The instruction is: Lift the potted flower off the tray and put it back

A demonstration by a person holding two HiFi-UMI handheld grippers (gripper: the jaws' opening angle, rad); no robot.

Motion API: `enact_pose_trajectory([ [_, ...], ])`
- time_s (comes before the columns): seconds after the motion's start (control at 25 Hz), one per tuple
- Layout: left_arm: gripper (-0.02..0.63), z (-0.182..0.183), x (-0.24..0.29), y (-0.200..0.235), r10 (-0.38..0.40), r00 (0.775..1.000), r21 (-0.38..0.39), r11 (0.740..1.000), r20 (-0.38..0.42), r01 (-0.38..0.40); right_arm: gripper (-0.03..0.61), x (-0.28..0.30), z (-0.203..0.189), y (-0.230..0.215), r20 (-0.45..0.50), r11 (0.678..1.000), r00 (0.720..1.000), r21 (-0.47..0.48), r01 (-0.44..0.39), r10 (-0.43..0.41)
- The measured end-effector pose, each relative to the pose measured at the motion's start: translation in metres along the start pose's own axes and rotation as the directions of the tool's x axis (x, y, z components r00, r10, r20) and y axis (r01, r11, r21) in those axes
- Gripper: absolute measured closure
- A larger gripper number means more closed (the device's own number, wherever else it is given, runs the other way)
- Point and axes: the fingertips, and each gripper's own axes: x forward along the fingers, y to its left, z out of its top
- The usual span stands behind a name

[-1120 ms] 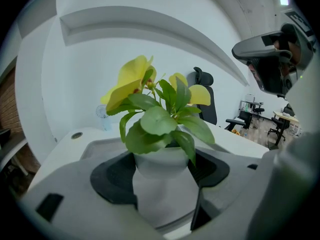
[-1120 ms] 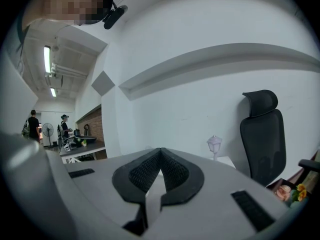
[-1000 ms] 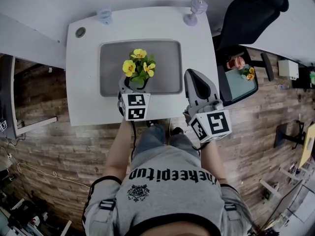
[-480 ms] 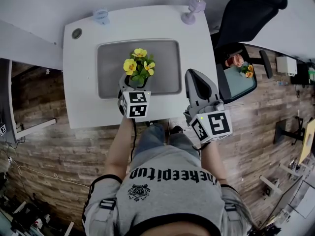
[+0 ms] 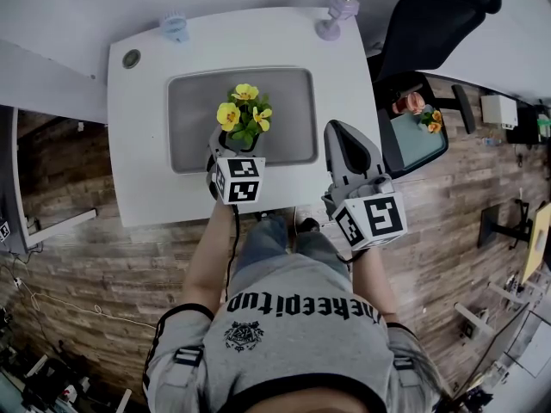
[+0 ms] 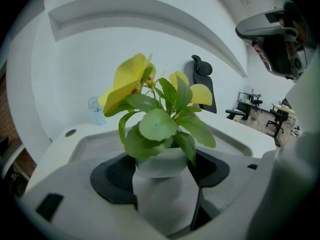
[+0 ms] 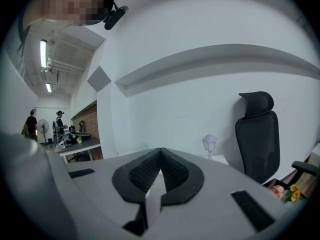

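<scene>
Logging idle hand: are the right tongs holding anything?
No, the right tongs are shut tip to tip with nothing between them.

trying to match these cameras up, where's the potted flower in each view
Head view: the potted flower is upper centre, within the grey tray's outline, held by the left gripper.
Left gripper view: dead centre, its pot between the jaws.
Right gripper view: not in it.
Shared landmark: the black chair, top right in the head view, right of the flower, right of centre.
</scene>
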Motion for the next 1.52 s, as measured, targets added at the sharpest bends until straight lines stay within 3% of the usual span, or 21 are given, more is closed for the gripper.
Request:
enact_pose_trajectory([
  [0.8,0.287,-0.005,0.003,-0.003,0.0,1.0,0.045,0.999,0.018,-0.001,0.577,-0.005,-0.001,0.002,-0.005,1.0,1.0,-0.008,0.009,-0.009],
  [1.0,0.287,-0.004,0.001,-0.004,-0.033,0.999,0.045,0.998,0.012,0.032,0.578,-0.008,0.001,0.005,-0.004,1.0,1.0,-0.01,0.006,-0.006],
  [1.24,0.287,-0.001,-0.005,-0.009,-0.065,0.998,0.05,0.997,0.014,0.064,0.577,-0.011,0.002,0.009,0.002,1.0,1.0,-0.012,-0.009,0.009],
  [1.52,0.287,0.0,-0.023,-0.009,-0.041,0.999,0.044,0.998,0.037,0.039,0.577,-0.017,0.004,0.021,0.01,0.999,0.999,-0.019,-0.048,0.048],
])
